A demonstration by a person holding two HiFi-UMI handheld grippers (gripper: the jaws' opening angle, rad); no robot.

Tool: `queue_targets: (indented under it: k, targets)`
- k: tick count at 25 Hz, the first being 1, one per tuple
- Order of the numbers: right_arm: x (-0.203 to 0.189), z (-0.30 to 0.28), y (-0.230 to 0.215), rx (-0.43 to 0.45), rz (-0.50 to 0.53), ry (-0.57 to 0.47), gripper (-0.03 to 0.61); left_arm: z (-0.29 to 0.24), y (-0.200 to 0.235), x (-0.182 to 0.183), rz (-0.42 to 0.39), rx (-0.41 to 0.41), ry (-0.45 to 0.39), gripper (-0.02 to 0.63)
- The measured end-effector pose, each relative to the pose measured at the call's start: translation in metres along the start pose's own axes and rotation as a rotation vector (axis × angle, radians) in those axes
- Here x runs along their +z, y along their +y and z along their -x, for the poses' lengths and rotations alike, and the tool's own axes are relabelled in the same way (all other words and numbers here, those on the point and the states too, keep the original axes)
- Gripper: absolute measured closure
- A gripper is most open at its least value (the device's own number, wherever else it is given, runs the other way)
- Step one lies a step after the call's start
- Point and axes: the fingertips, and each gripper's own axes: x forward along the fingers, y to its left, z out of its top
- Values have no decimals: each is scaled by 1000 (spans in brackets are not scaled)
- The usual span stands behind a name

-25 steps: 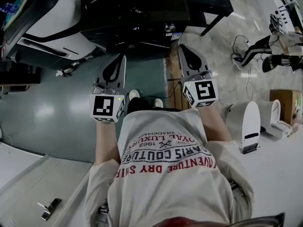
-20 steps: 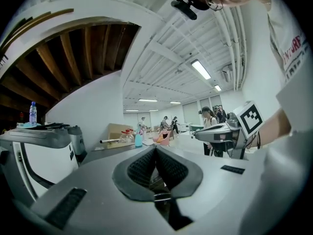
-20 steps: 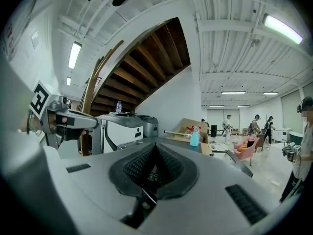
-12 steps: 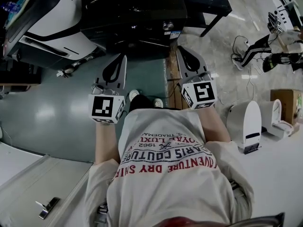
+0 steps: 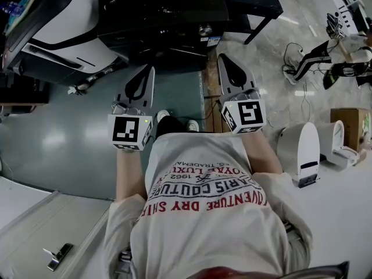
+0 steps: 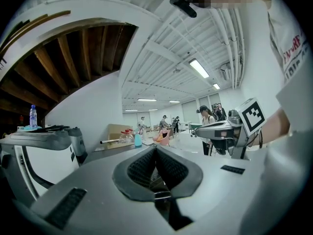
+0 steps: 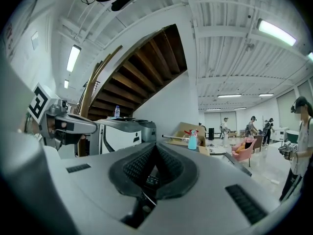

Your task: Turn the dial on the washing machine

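Hand-held grippers, left [image 5: 150, 70] and right [image 5: 222, 58], closed, empty

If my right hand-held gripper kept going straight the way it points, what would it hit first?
Probably the dark front of the washing machine, beside the dial; the right hand-held gripper, shut, aims there over the floor. Depth is unclear.
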Motion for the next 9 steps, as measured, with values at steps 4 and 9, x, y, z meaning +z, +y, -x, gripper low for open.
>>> queue_targets:
  k: [4,9]
  targets:
    - [2,2,-2,0,11,-4,551,-1,3,-1,7,9,-1,598]
    - [3,0,-7,-5,13,-10,551,-4,7,-2,4,18,-4,598]
